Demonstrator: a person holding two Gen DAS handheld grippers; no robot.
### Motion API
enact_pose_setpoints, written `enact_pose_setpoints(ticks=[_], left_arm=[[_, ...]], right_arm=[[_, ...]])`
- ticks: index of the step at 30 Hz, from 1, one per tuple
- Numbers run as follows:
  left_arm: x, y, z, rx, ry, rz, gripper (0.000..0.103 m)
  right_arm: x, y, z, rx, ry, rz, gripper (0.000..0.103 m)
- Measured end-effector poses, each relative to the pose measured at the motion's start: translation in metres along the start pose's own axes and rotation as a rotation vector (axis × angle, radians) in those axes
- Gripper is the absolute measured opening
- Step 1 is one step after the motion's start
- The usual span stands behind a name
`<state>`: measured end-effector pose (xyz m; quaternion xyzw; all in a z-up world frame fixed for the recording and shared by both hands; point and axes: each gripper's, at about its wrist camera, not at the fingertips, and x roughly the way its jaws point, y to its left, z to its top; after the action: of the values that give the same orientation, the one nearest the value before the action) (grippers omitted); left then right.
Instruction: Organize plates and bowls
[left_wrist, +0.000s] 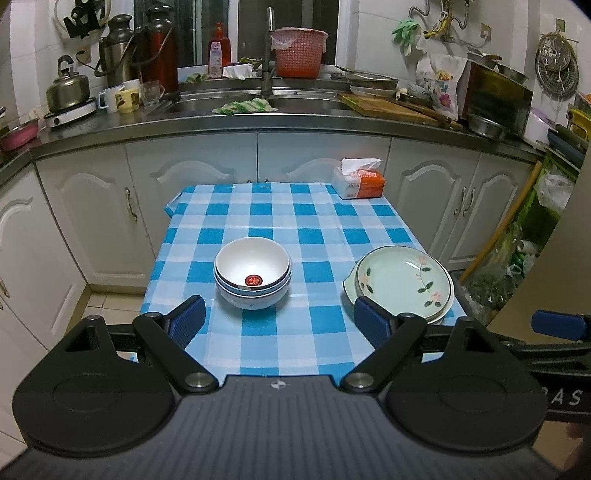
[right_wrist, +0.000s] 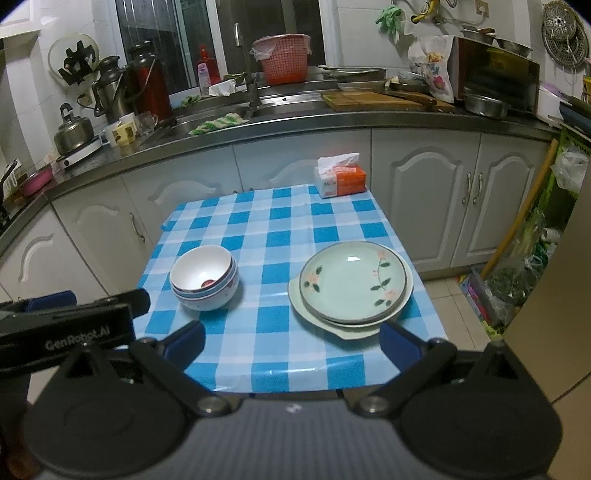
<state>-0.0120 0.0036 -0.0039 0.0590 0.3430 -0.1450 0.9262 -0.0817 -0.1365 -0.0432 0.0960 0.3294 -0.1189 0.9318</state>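
A stack of white bowls (left_wrist: 252, 271) with a red mark inside the top one stands on the blue checked table (left_wrist: 280, 221); it also shows in the right wrist view (right_wrist: 204, 282). A stack of pale green flowered plates (left_wrist: 402, 282) sits at the table's right side, also in the right wrist view (right_wrist: 352, 286). My left gripper (left_wrist: 279, 325) is open and empty, hovering near the front edge before the bowls. My right gripper (right_wrist: 291, 341) is open and empty, just in front of the plates.
An orange tissue pack (left_wrist: 358, 179) lies at the table's far right corner. Behind the table run white cabinets and a steel counter (left_wrist: 258, 122) with sink, kettle (left_wrist: 68, 86), flasks and a red basket (left_wrist: 299, 51). Bags and a green rack (right_wrist: 535, 258) crowd the floor at right.
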Motion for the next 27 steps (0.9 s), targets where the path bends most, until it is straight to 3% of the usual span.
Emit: enact_pose_setpoints(ticks=[27], left_arm=[[0.014,0.002,-0.003,0.004,0.011,0.018,0.103]], right_arm=[[0.006,-0.007,-0.002,0.004,-0.021,-0.036,0.1]])
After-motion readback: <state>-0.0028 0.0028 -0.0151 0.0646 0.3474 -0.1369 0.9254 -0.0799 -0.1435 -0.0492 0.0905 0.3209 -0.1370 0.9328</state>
